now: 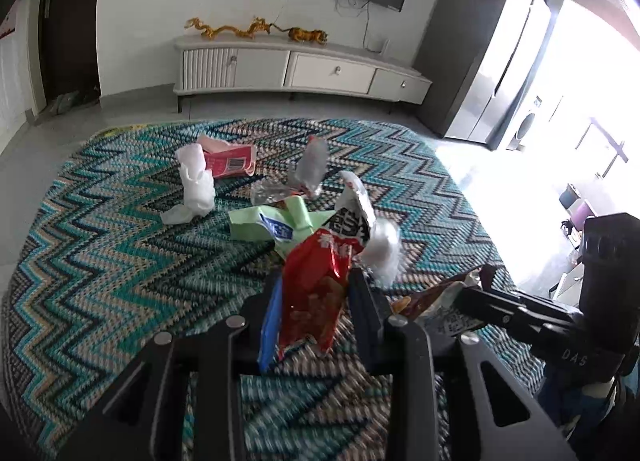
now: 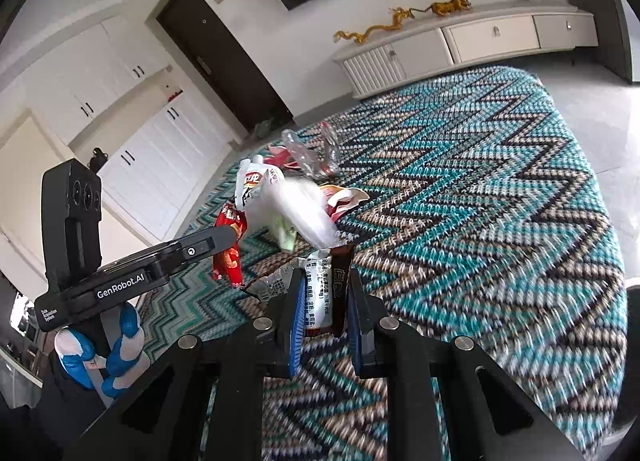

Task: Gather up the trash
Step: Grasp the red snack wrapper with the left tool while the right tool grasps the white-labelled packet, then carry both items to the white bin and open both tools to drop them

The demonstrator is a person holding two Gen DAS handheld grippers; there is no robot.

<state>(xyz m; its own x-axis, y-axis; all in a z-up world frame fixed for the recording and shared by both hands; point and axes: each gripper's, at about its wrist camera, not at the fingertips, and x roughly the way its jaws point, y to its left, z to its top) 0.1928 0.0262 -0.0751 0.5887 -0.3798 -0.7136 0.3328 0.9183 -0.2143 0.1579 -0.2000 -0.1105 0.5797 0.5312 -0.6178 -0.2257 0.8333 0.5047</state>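
A low white TV cabinet (image 1: 300, 69) with golden dragon figurines (image 1: 224, 29) stands against the far wall, beyond the teal, black and beige zigzag rug (image 1: 100, 261) on the floor. Nothing blocks either gripper. The left gripper (image 1: 314, 293) holds a crumpled red snack wrapper with a white and black top (image 1: 316, 285) between its fingers, lifted above the rug. The right gripper (image 2: 323, 297) has its fingers closed narrow on a brown and white printed snack packet (image 2: 322, 293), also raised. Both grippers sit near each other, each visible in the other's view. More trash lies loose on the rug ahead: one pale green plastic wrapper (image 1: 276, 225), one crumpled white tissue (image 1: 196, 185), one red and pink flattened packet (image 1: 232, 159), one clear crushed plastic bottle (image 1: 308, 173), and a blurred white plastic bag (image 1: 382, 249) just beside the red wrapper. Two pieces are held; five rest scattered, close together near the rug's middle
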